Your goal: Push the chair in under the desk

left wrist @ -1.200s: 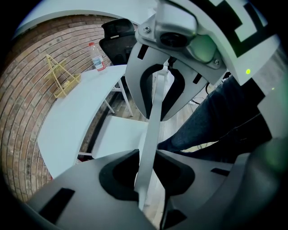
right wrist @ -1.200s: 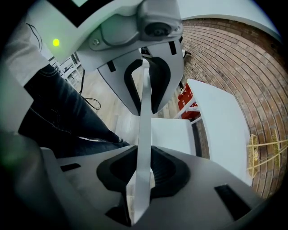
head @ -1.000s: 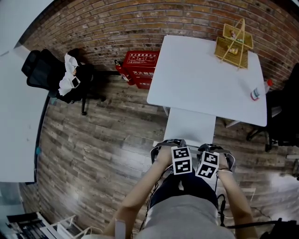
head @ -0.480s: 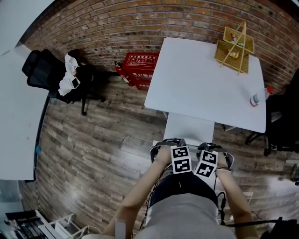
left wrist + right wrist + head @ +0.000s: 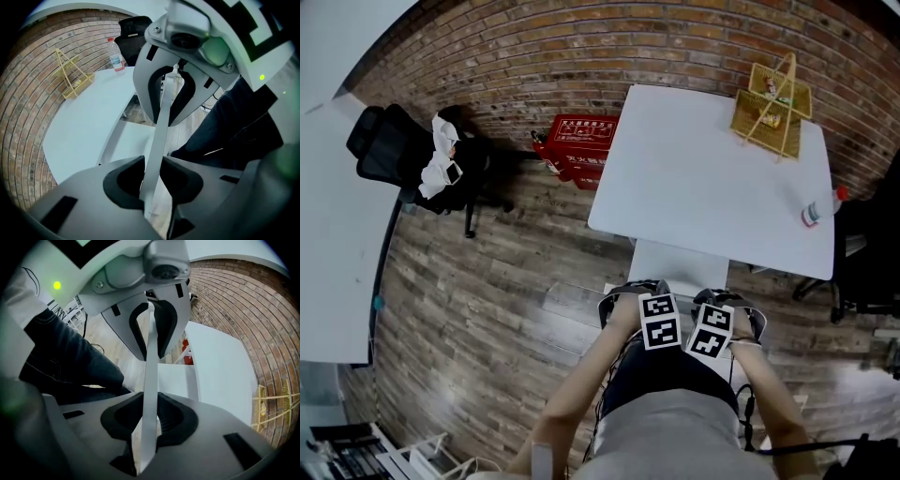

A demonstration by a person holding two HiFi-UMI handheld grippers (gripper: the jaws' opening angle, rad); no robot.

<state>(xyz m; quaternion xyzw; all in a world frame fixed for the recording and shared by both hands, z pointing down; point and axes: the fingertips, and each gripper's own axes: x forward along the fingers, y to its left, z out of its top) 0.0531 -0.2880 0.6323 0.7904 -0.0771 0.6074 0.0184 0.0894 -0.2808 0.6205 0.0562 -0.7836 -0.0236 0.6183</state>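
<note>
The white chair's seat [image 5: 680,264] reaches partly under the white desk [image 5: 703,178]. Both grippers point down on the thin top edge of the chair back [image 5: 159,131], side by side. My left gripper [image 5: 151,187] has that edge between its pads; its jaws have just been opening slightly, though the pads still touch it. My right gripper [image 5: 147,427] is shut on the same edge [image 5: 151,362]. In the head view the left gripper [image 5: 654,314] and right gripper [image 5: 711,323] sit just behind the seat, and the marker cubes hide the fingertips.
A yellow wire basket [image 5: 773,98] and a bottle [image 5: 813,214] stand on the desk. Red boxes [image 5: 586,142] lie by the brick wall. A black office chair with white cloth [image 5: 412,155] stands left beside another white table [image 5: 337,234]. A second black chair [image 5: 867,244] stands right.
The chair has slid further under the desk, with less of its seat showing. Both grippers have moved forward with it, still on the chair back.
</note>
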